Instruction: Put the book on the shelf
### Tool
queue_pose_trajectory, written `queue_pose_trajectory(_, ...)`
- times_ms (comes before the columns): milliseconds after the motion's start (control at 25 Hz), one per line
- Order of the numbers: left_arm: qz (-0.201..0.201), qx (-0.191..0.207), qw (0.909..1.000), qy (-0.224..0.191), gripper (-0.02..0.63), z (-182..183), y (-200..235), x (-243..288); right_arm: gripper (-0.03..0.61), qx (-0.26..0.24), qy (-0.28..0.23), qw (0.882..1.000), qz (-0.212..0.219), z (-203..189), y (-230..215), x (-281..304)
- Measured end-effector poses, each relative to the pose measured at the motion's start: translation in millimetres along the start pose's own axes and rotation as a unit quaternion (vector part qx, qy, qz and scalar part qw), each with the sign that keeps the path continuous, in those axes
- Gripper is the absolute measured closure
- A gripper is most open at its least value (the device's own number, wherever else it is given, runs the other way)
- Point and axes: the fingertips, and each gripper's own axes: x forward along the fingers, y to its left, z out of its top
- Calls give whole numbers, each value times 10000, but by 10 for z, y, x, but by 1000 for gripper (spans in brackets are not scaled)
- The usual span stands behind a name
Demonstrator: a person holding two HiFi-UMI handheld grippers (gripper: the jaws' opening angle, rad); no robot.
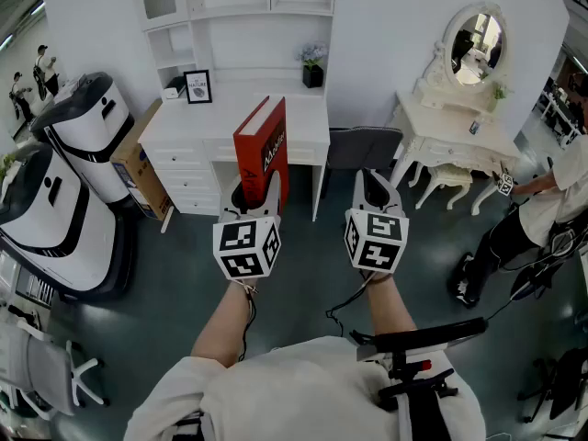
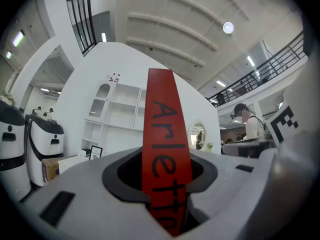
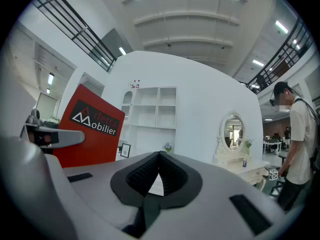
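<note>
We hold one red book point(image 1: 265, 145) upright, clamped in the left tool point(image 1: 254, 196); right tool point(image 1: 373, 187) closed, empty; shelf point(image 1: 241, 12) well ahead, placing not yet done.

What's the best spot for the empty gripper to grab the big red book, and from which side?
Probably the narrow lettered spine of the red book, just above the left gripper, coming from the person's side. The book stands upright with that thin edge facing back, so jaws span its thickness; the cover is too wide. The shut right gripper must open first.
</note>
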Motion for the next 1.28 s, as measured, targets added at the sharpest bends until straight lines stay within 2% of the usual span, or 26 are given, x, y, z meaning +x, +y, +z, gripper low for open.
queue_pose_trajectory(200,-24,-4,10000,27,446,4,66,-35,557,-138,46,9999,90,-19,137,24)
queue_pose_trajectory(600,-65,80,9999,80,446,-25,449,-98,557,152,144,9998,-5,-158,418,159)
queue_pose_trajectory(840,-45,-56,9999,142,446,-125,597,-66,557,220,327,9992,7,-296,503,264)
queue_pose_trajectory(1040,-1,-101,9997,211,446,-228,688,89,557,263,373,9990,-35,-387,469,436)
queue_pose_trajectory(1280,31,-63,9996,277,446,-328,741,517,557,63,351,9993,-91,-429,300,858)
